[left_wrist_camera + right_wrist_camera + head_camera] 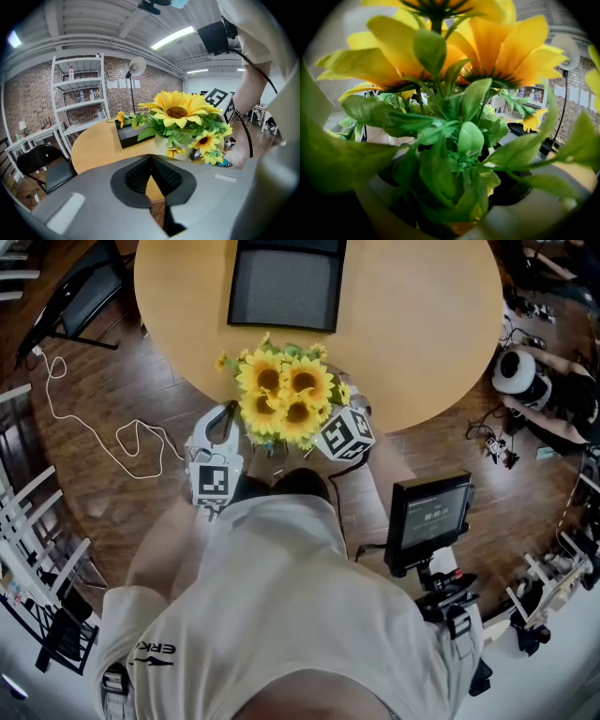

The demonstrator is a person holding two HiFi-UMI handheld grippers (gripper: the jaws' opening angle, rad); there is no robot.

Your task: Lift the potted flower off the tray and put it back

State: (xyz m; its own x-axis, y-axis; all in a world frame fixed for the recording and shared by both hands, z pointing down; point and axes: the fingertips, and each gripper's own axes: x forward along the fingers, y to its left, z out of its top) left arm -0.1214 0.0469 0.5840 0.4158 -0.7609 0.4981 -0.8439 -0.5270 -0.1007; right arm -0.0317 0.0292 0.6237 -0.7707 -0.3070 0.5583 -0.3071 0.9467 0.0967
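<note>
The right gripper (330, 435) holds the flower (284, 395) in wide jaws, in the middle of the head view, at the table's (412, 324) near edge. The tray (286, 287) sits apart, top middle. The left gripper (150, 164) is pressed together on nothing. The shirt (281, 615), lower left, says ERK.

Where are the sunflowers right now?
In the head view the sunflowers are at the round table's near edge, between the left gripper and the right gripper, in front of the black tray.

Round light-wood table (412, 324), black tray (286, 282) flat towards its far side
</note>
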